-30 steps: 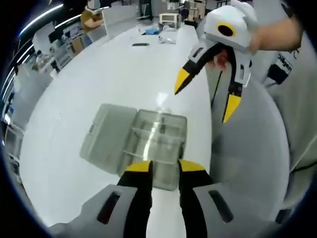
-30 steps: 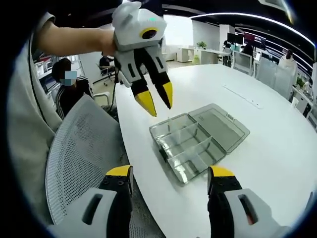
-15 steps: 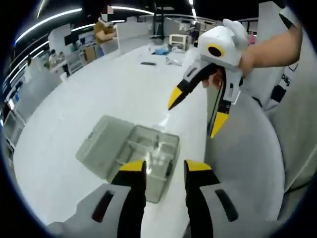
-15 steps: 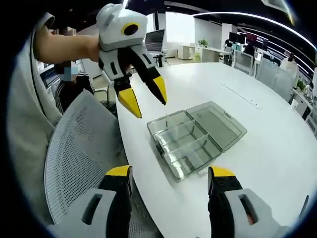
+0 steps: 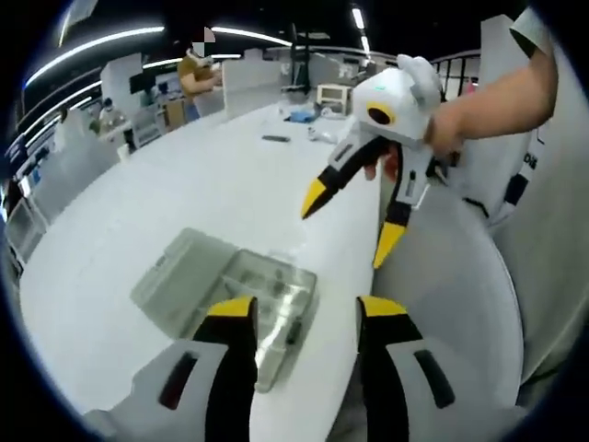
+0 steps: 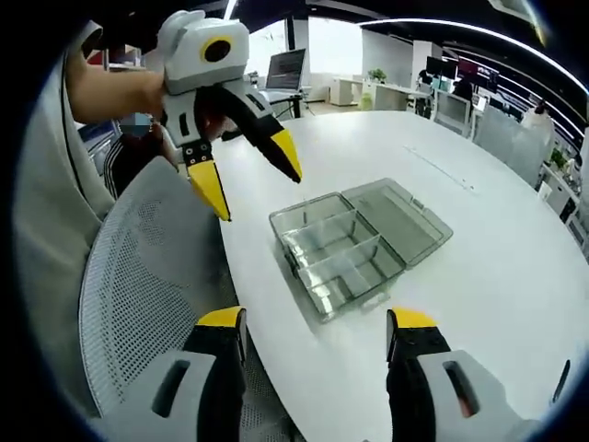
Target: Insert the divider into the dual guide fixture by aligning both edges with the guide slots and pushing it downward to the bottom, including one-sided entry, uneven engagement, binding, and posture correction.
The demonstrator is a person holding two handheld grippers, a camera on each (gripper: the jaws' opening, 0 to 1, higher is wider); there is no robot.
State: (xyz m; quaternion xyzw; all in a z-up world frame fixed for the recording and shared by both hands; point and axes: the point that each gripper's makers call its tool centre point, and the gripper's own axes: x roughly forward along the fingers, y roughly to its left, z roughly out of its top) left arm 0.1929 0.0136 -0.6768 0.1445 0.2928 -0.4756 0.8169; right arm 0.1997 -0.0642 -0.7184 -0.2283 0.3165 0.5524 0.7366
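White table (image 6: 479, 249), large, rounded edge; mesh chair (image 6: 138, 285) tucked beside it. Clear compartment box (image 6: 354, 244) lies near the table edge, lid open flat, 2 dividers seen seated across the tray. Left gripper (image 6: 248, 180) in the air above the chair and table edge, jaws spread wide, empty. Right gripper (image 5: 348, 219) also in the air, wide apart, holding nothing, apart from the box.

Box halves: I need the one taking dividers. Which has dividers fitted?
The half nearer the table edge, crossed by clear partitions; the hinged half beyond is plain.
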